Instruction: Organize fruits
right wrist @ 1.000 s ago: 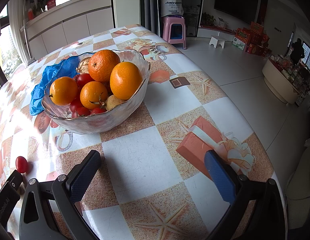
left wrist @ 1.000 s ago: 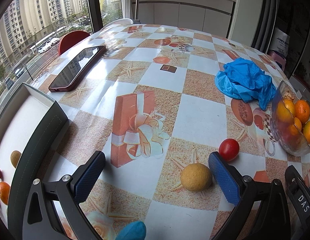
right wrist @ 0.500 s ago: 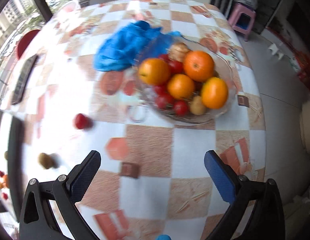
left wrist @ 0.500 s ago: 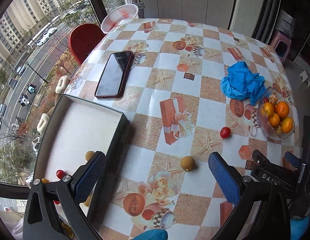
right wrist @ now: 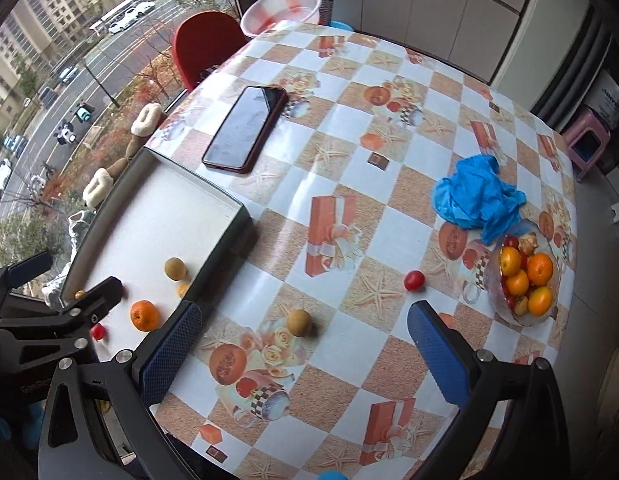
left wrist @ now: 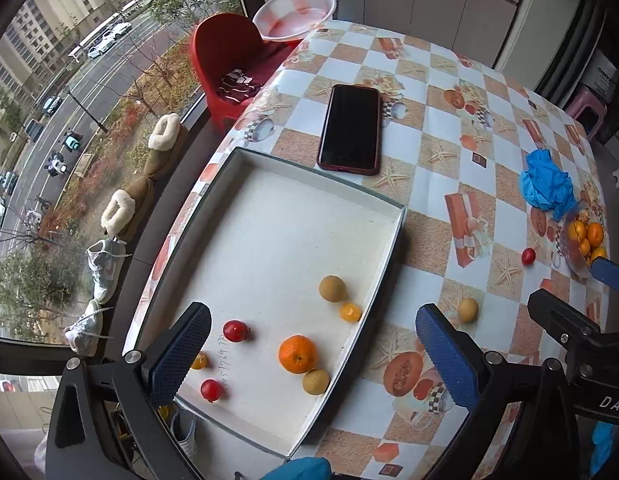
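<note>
Both claws hang high over the tabletop (right wrist: 349, 184), and both are spread wide with nothing between the pads. The left claw (left wrist: 313, 356) sits above the near end of the white tray (left wrist: 293, 224). Inside the tray, nearest the camera: a small red tomato (left wrist: 212, 389), a brownish round fruit (left wrist: 315, 381) touching a big orange (left wrist: 298, 353). A bit farther in, another tomato (left wrist: 235, 330), a small orange piece (left wrist: 350, 312) and a second brown fruit (left wrist: 332, 288).

Over to the right claw (right wrist: 303, 354): just ahead of it a loose brown fruit (right wrist: 298, 322) lies on the tabletop, outside the tray. Beyond that, a lone red tomato (right wrist: 414, 280), near the glass bowl (right wrist: 493, 300) heaped with oranges and tomatoes. Behind the bowl, touching its rim, a crumpled blue glove (right wrist: 475, 200). Farther back, a dark phone (right wrist: 247, 128) lies flat just past the tray.
</note>
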`<state>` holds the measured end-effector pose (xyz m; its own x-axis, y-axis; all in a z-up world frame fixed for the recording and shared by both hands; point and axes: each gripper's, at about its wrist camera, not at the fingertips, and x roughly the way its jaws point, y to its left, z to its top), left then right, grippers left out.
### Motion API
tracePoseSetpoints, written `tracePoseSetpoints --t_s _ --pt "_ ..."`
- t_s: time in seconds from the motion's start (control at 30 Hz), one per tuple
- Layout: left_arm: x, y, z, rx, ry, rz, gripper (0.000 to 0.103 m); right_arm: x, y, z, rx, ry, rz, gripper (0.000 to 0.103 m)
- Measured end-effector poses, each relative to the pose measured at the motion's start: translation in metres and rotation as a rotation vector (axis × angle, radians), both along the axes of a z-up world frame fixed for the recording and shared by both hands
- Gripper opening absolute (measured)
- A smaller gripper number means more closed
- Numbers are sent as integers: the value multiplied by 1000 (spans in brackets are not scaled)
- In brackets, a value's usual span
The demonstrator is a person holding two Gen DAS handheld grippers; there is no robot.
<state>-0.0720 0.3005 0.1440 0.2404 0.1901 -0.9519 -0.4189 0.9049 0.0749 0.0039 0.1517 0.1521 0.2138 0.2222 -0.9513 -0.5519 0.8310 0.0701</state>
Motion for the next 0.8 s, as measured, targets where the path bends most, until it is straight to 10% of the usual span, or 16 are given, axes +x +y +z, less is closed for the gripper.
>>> tracePoseSetpoints --t_s 0.8 --pt "-84 50 -78 36 -92 71 103 -71 75 -42 68 -150 187 103"
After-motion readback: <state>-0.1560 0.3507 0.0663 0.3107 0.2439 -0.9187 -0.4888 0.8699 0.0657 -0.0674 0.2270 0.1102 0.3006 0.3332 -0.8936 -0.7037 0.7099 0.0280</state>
